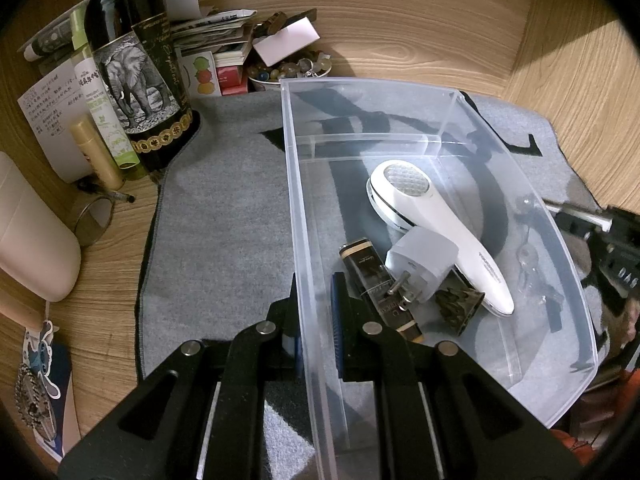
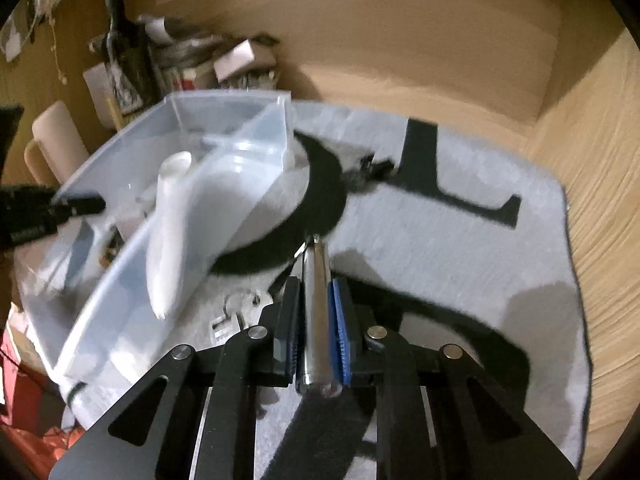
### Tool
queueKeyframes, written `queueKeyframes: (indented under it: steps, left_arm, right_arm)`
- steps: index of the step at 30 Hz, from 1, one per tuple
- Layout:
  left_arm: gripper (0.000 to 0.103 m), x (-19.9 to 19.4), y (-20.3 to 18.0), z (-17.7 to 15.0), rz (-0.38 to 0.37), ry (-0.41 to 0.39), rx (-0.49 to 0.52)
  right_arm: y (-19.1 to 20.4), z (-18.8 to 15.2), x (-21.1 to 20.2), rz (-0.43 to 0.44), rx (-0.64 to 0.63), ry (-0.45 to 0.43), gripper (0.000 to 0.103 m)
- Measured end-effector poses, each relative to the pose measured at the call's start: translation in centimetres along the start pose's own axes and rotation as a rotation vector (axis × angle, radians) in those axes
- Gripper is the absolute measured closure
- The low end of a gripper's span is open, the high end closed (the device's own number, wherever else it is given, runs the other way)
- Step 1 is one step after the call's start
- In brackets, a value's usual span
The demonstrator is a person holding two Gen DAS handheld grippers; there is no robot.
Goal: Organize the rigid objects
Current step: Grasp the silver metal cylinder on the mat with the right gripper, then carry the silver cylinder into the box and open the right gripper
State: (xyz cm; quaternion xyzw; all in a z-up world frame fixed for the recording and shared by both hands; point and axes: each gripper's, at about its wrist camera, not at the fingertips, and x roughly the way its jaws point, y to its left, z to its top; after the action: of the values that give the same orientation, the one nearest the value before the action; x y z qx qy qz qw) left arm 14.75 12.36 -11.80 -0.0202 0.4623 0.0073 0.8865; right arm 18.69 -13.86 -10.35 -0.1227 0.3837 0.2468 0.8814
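Two grippers, both clamped. The right gripper (image 2: 313, 320) holds a shiny metal cylinder (image 2: 316, 304) between its pads, long axis running along the fingers, far tip pointing away over the grey mat (image 2: 460, 240), just right of the clear plastic bin (image 2: 120, 272). The left gripper (image 1: 316, 312) pinches the bin's left wall. Only the left view shows the bin's contents sharply: a white handheld device (image 1: 432, 216), a plug adapter (image 1: 424, 268), a dark lighter (image 1: 368, 272). The right view is blurred there.
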Motion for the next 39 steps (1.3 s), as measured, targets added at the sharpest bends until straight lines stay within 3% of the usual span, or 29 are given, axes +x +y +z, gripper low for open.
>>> queueKeyframes:
  steps: [14, 25, 30, 39]
  left_arm:
    - [0.092, 0.0, 0.0, 0.0, 0.001, 0.0, 0.001]
    - [0.092, 0.0, 0.0, 0.0, 0.0, 0.0, -0.001]
    - [0.092, 0.0, 0.0, 0.0, 0.0, 0.0, 0.0]
    - [0.092, 0.0, -0.2, 0.1, -0.001, -0.001, -0.001]
  right_arm:
    - [1.3, 4.0, -4.1, 0.015, -0.023, -0.168, 0.089]
    - [5.8, 7.5, -7.2, 0.117, -0.107, -0.299, 0.089]
    - [8.5, 7.8, -5.3, 0.148, -0.168, -0.262, 0.089]
    - [11.7, 8.1, 1.7, 0.175, -0.232, -0.089, 0.089]
